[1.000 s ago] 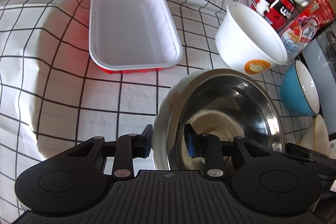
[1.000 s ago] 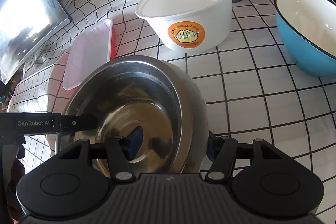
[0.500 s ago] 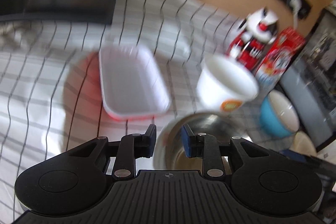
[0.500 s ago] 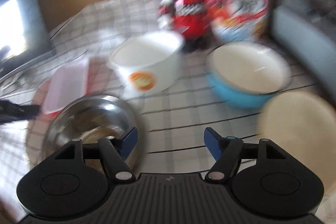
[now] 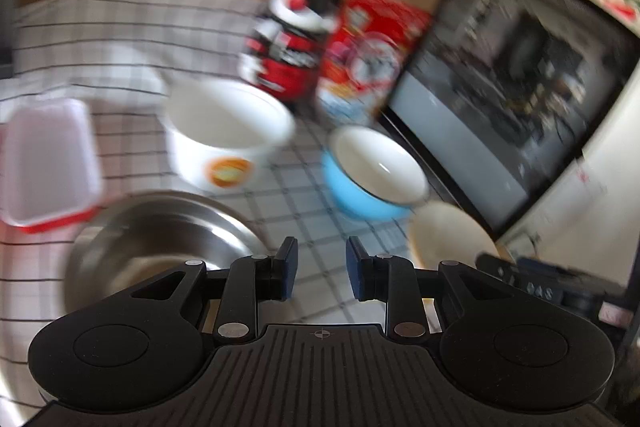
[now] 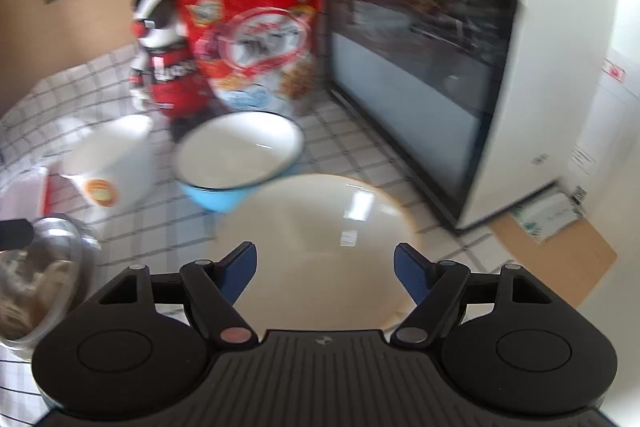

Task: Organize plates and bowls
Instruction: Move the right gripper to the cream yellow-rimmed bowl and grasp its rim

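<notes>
Cream bowl (image 6: 320, 235) lies beneath right gripper (image 6: 325, 269).

A polished steel bowl (image 5: 160, 227) gleams on checked cloth (image 5: 132, 39) beside a white, probably plastic tub (image 5: 224, 143), a glossy enamelled blue bowl (image 6: 236, 163), a shiny cream bowl (image 6: 320, 247) and matt black grippers.

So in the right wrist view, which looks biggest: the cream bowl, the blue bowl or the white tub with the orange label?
1. Cream bowl, though it lies nearest the camera.
2. Blue bowl with white inside.
3. White tub with orange label, close to the blue one, so unsure.
</notes>
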Demonstrator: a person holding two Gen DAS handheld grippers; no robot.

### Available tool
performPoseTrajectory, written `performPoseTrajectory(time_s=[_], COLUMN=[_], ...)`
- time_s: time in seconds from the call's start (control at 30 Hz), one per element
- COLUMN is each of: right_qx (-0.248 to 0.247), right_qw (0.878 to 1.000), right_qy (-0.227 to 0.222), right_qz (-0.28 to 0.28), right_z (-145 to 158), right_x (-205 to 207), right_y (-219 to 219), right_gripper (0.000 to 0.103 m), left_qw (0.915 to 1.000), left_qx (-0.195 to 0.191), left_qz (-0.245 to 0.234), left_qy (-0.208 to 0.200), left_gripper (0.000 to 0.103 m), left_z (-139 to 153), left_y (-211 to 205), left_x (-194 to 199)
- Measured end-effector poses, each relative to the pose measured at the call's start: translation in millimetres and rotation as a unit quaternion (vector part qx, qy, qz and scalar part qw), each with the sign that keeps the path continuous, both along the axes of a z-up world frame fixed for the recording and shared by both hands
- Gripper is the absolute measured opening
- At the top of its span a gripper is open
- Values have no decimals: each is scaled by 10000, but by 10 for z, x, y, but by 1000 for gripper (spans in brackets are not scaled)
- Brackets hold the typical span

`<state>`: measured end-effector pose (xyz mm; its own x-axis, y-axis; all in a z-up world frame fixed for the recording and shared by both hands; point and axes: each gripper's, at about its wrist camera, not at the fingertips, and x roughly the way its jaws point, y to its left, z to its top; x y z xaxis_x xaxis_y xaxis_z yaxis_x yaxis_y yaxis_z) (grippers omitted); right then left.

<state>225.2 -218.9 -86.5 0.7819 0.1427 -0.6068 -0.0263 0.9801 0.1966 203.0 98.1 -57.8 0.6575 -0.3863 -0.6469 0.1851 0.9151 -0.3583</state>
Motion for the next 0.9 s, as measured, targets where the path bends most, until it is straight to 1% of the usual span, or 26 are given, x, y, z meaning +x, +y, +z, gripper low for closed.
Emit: performPoseTrajectory(time_s=[0.07,0.13,0.17,0.23,0.3,0.37,0.4,0.43,0.47,0.53,0.63,0.73,0.8,0.83,0.9], right_qx=[-62,-66,-35,89,332,469,487,512,567,668,667,529,482,500,550], right_qw=[9999,9999,9998,9993,9979,9970,9966,9959,9949,9927,9889,9874,9857,9843,9801], right_qy=[148,80,54,198,311,241,216,207,217,327,448,359,381,421,518], right_qz=[-51,110,161,311,465,565,631,717,800,949,1251,1447,1568,1637,1833], right_z=[-74,-105,-123,-175,-244,-323,-350,-378,-398,-423,-454,-460,-469,-471,-478], right_x=[60,73,92,169,241,274,279,296,322,409,559,684,770,802,869], right_y=[-177,-345,-431,-585,-732,-833,-856,-865,-865,-837,-723,-594,-525,-503,-453], right_gripper=[80,81,83,83,83,83,83,80,75,72,69,67,60,56,50], left_qw=[9996,9988,9985,9981,9981,9987,9991,9994,9992,9978,9956,9932,9919,9909,9890], left_qx=[27,-67,-26,51,-32,-56,-34,13,92,199,163,185,177,181,122], left_qz=[41,-129,-216,-237,-257,-219,-128,31,193,433,457,485,502,518,538], left_qy=[268,471,511,563,561,455,400,349,339,468,802,1043,1152,1227,1374], left_gripper=[29,29,29,29,29,29,29,29,29,29,29,29,29,29,29], left_z=[-100,-187,-218,-272,-314,-366,-389,-413,-436,-478,-543,-626,-680,-706,-752], left_y=[-262,-494,-607,-823,-996,-1166,-1219,-1268,-1307,-1339,-1327,-1359,-1368,-1366,-1357], left_x=[76,169,203,262,325,407,432,466,498,536,552,610,657,678,724])
